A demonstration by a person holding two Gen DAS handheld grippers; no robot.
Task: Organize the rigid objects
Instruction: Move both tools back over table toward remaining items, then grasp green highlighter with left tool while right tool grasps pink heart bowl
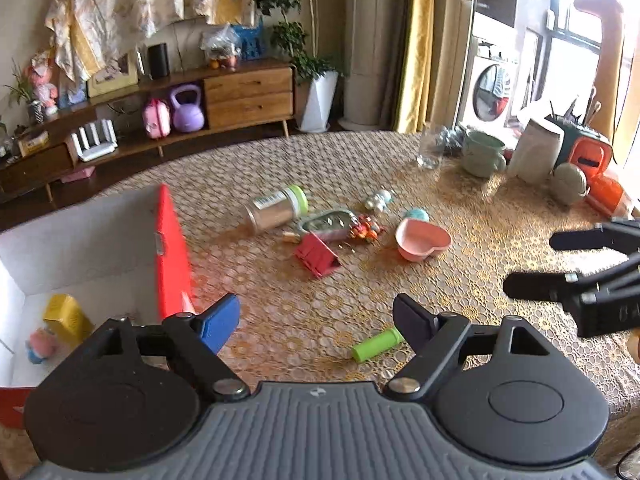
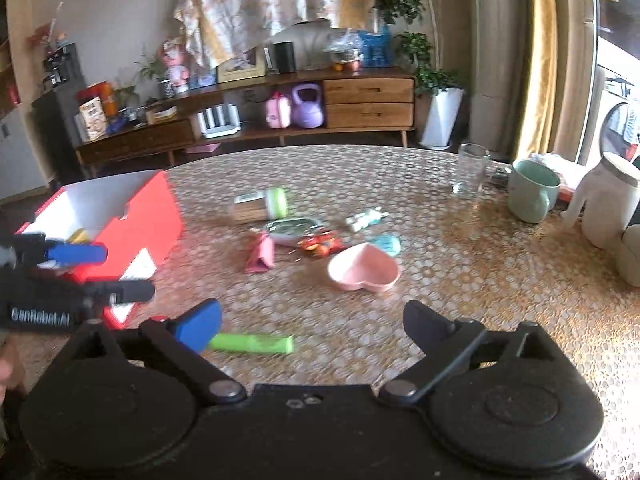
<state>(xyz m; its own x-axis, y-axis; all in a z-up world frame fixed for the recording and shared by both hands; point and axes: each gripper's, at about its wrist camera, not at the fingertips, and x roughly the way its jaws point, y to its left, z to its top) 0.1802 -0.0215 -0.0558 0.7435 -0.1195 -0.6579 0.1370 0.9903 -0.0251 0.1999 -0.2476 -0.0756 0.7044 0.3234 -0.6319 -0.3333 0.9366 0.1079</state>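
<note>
Two grippers are hovering over the tabletop (image 1: 320, 152), both spread wide with nothing between the jaws. You are holding the left gripper (image 1: 316, 320) at lower centre of its own view, blue pad on the left, black on the right; the green cylinder (image 1: 376, 345) is lying on the cloth just beside the black finger, not touching as far as I can tell. Your right gripper (image 2: 312, 320) is sitting low in its own view, the same cylinder lying near its blue pad. The red box (image 1: 172, 256) is standing open at the left edge, a yellow block (image 1: 66, 318) and a small pink toy (image 1: 40, 346) lying inside. Mid-frame, loose things are waiting in a cluster: a tipped jar (image 1: 276, 210) with green lid, a red clip-like piece (image 1: 316, 260), a pink heart bowl (image 1: 422, 240), a small white figure (image 1: 378, 200). A mug (image 1: 482, 154) and glass (image 1: 430, 152) are standing at upper right.
</note>
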